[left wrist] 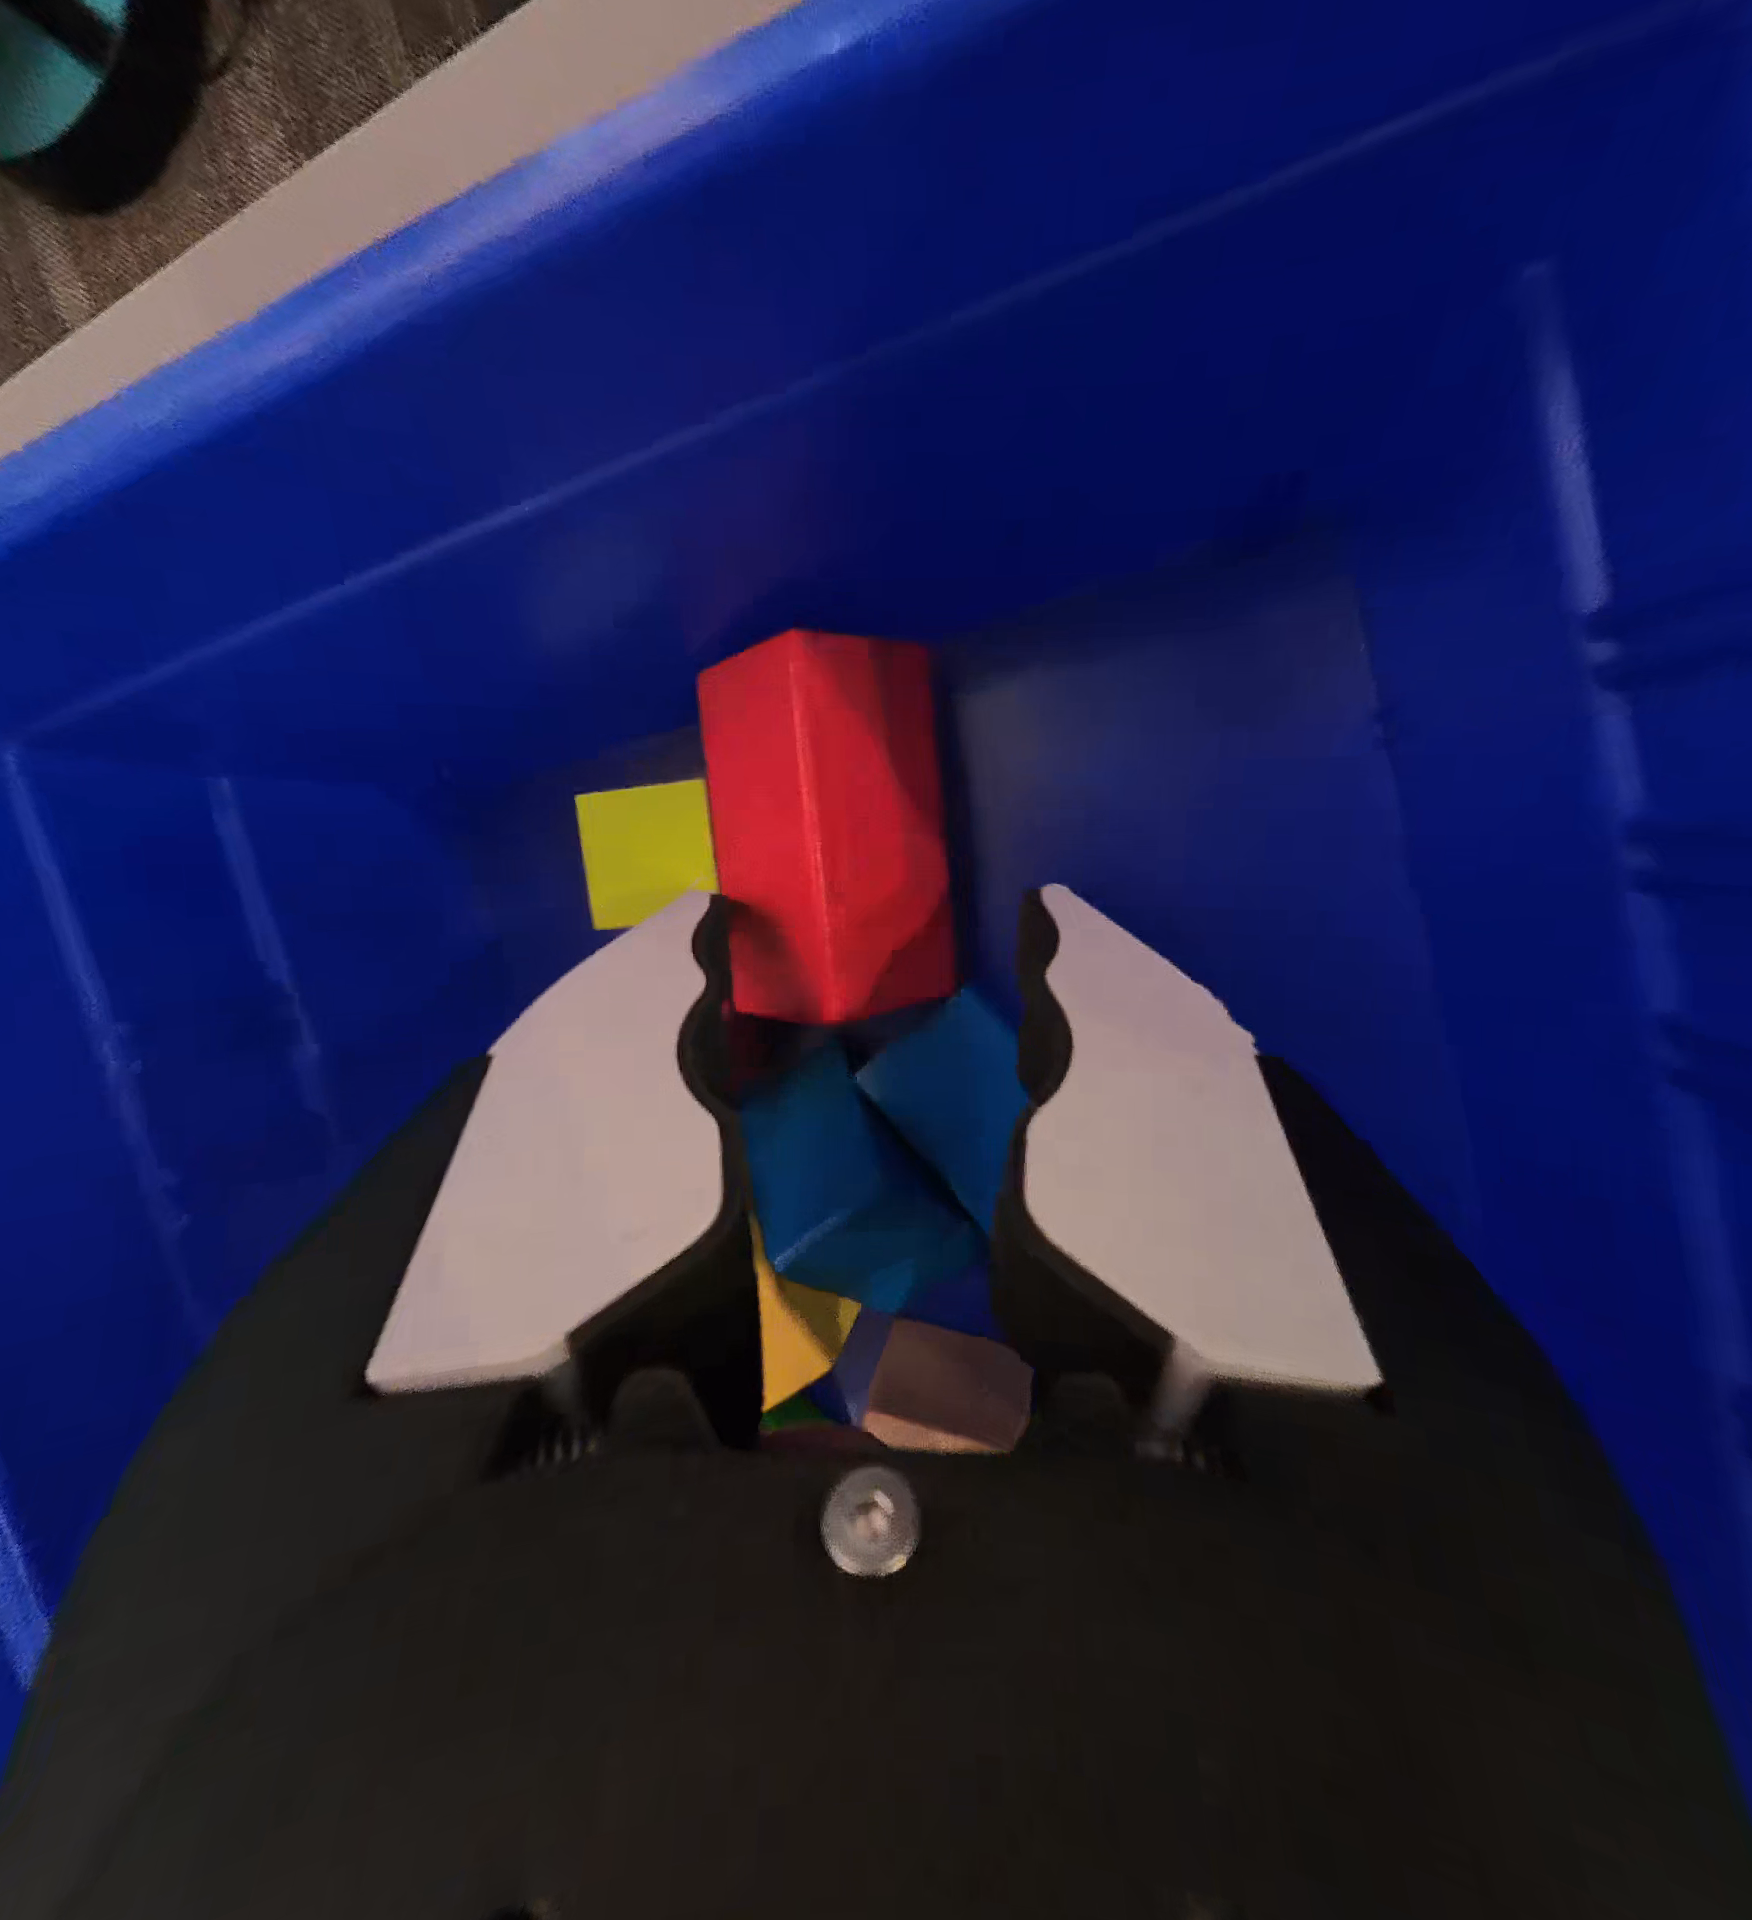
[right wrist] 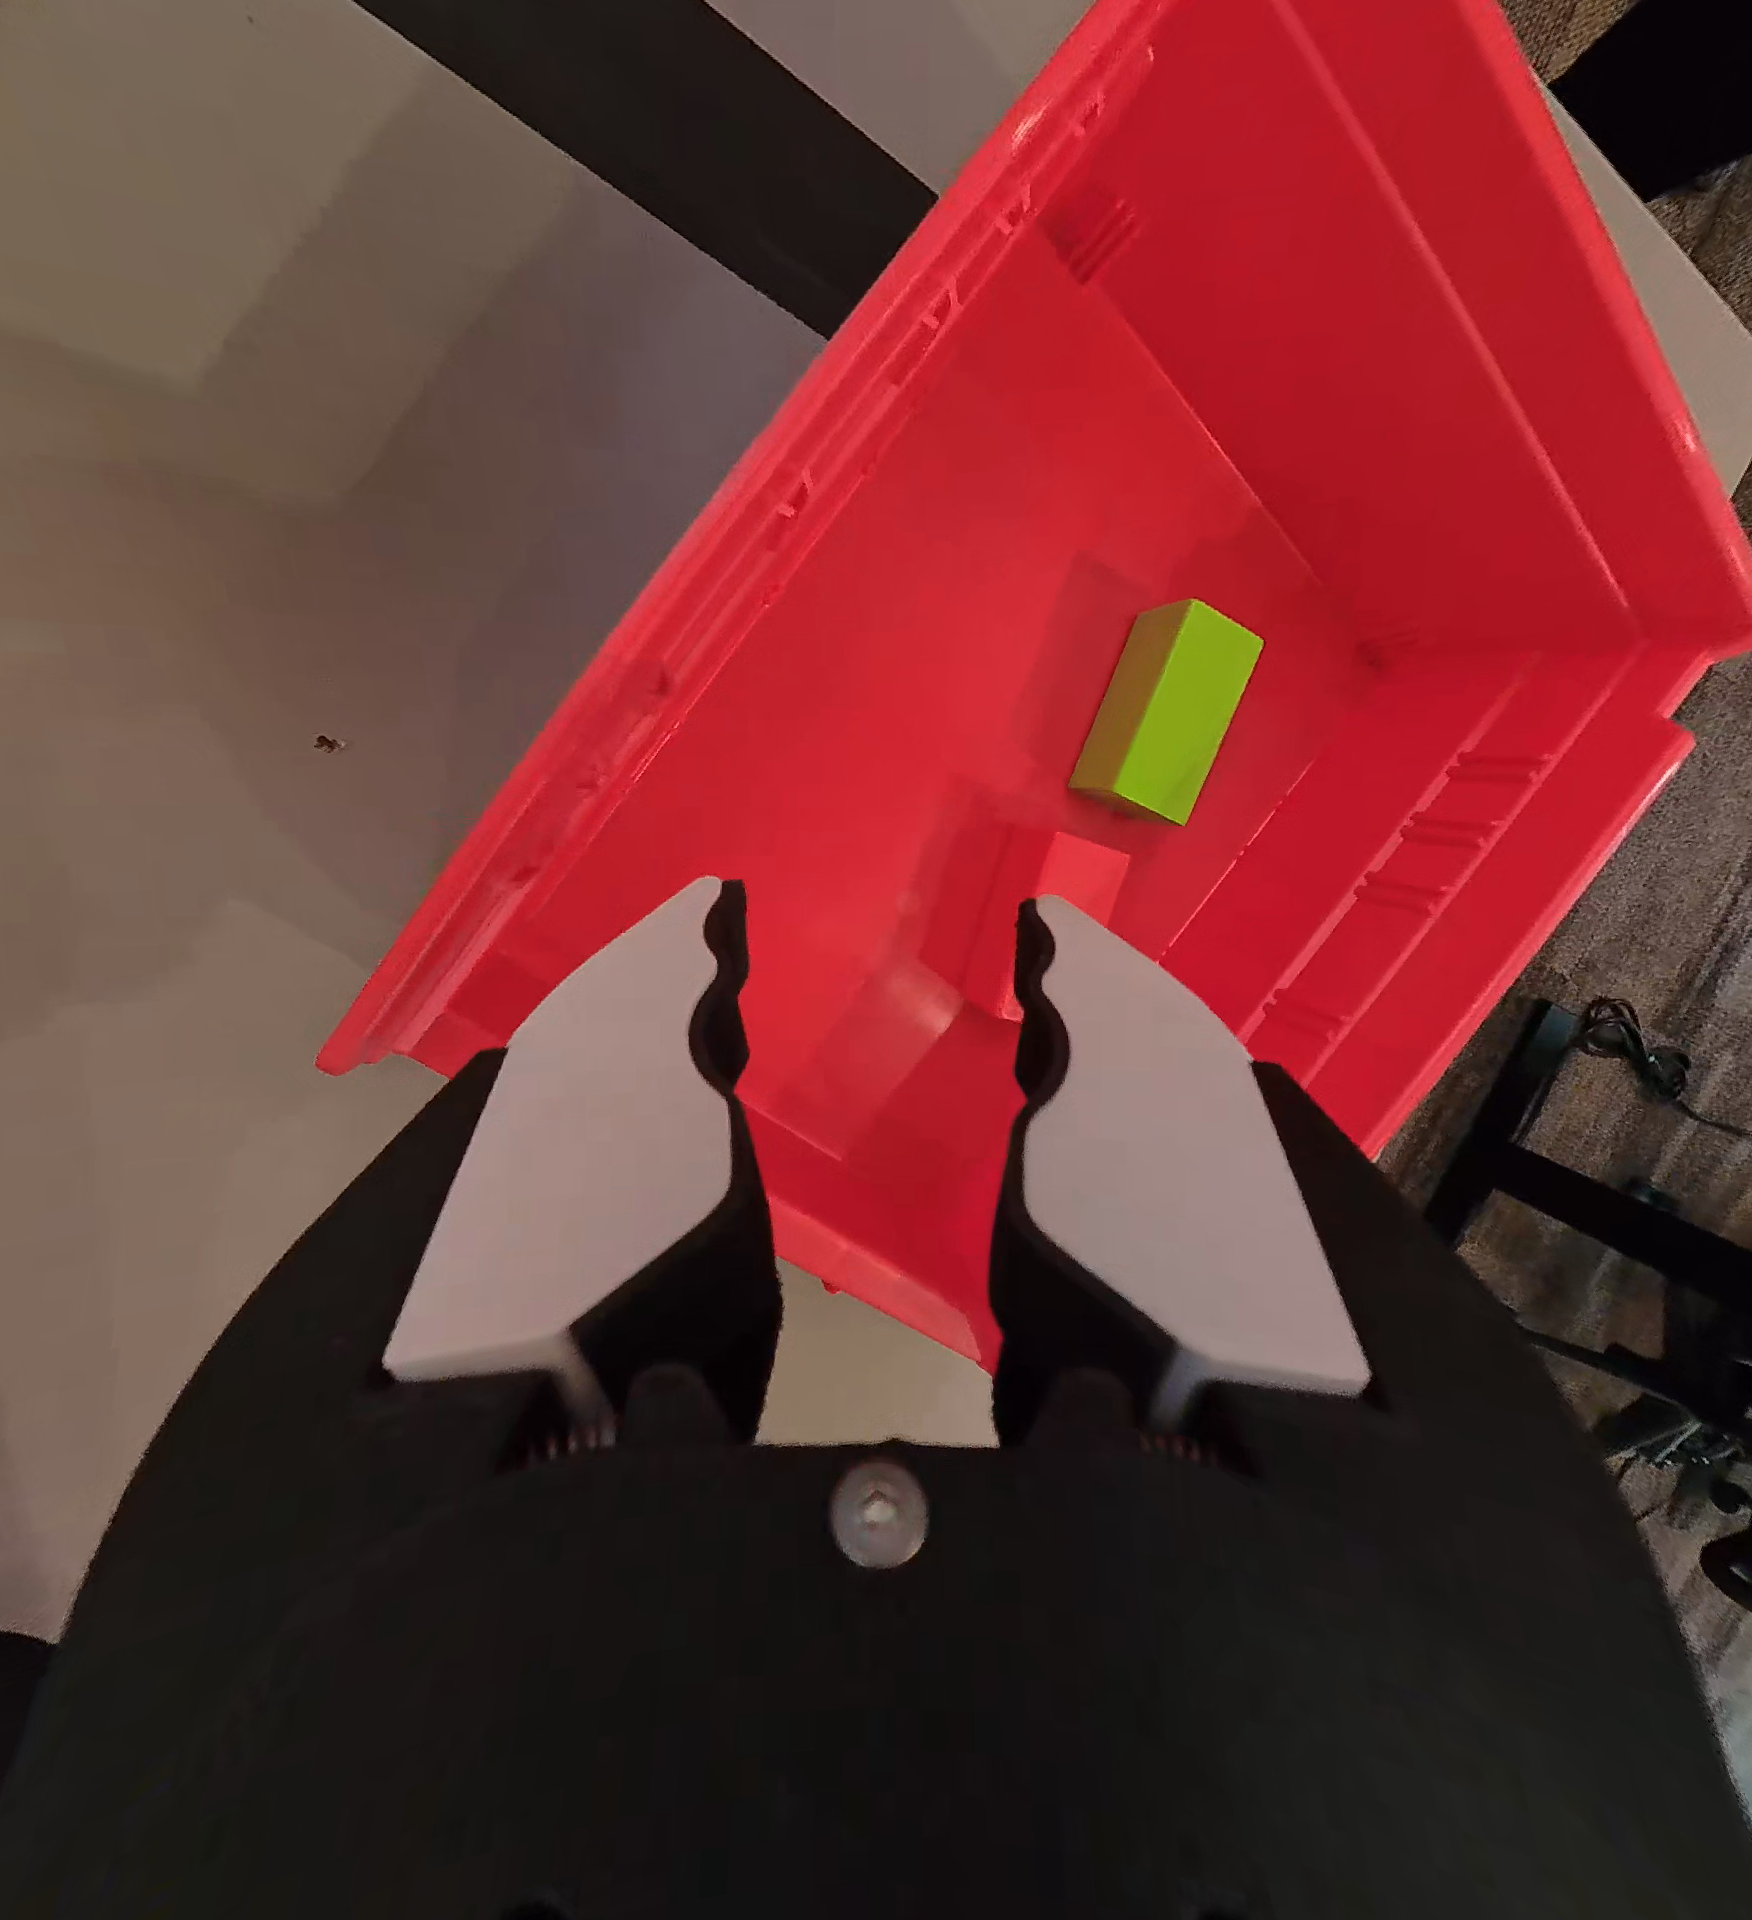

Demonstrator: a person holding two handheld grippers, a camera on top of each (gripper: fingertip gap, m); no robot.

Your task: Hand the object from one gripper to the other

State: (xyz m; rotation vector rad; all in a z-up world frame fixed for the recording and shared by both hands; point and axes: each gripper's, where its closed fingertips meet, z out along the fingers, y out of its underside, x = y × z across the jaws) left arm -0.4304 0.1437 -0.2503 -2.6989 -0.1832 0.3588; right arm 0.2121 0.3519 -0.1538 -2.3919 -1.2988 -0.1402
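Left gripper: jaws spread wide inside a blue bin. A red block stands upright between the fingertips, close against the left pad; a clear gap is seen between it and the right pad. Nothing is clamped. Whether the left pad actually touches the block cannot be told.

Lower in the same gap, seen between the fingers: two blue blocks tilted against each other below the red one, then a yellow block and a brown block nearer the gripper's body. A yellow-green block is seen behind the left fingertip, beside the red block.

Right gripper: jaws spread wide, nothing between the pads. It is held over the near part of a red bin, whose floor shows through the gap.

A green block lies on the red bin's floor, beyond the right fingertip and apart from it.

The red bin rests on a pale table; carpet is seen past the table's edge.
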